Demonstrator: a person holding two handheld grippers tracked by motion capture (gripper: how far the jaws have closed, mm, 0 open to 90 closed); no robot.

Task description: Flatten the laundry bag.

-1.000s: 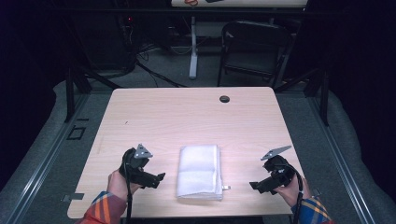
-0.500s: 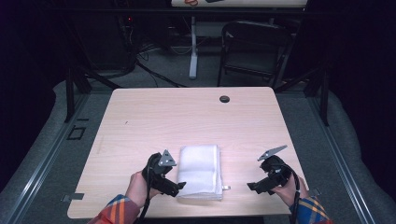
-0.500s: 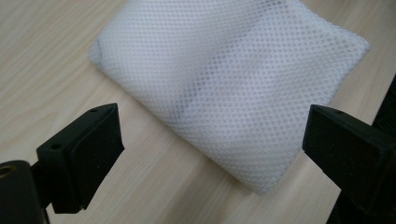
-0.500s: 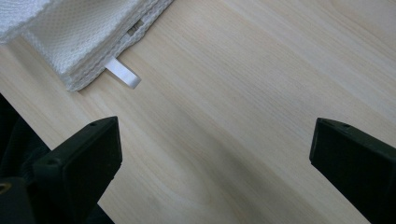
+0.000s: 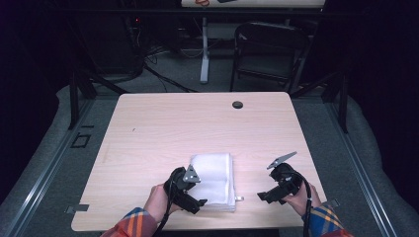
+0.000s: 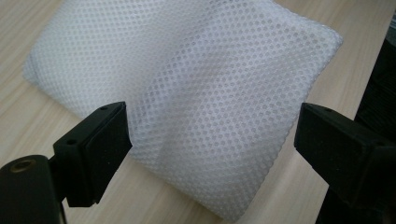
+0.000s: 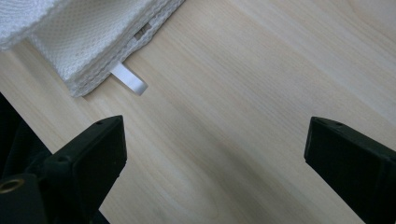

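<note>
A folded white mesh cloth (image 5: 213, 180) lies near the front edge of the wooden table (image 5: 197, 128). My left gripper (image 5: 195, 200) is at the cloth's front left corner, open, its jaws straddling the mesh cloth (image 6: 187, 98) close up. My right gripper (image 5: 264, 195) hovers over bare wood to the right of the cloth, open, with nothing between its jaws. In the right gripper view the cloth's stacked edge (image 7: 88, 37) and a small white tab (image 7: 128, 79) sit at the upper left.
A small black disc (image 5: 237, 104) rests near the table's far edge. Beyond the table stand a dark chair (image 5: 269, 54) and a white table leg (image 5: 204, 49), with cables on the floor.
My left gripper has moved right from the table's left front area up to the cloth's front left corner. The right gripper has barely shifted.
</note>
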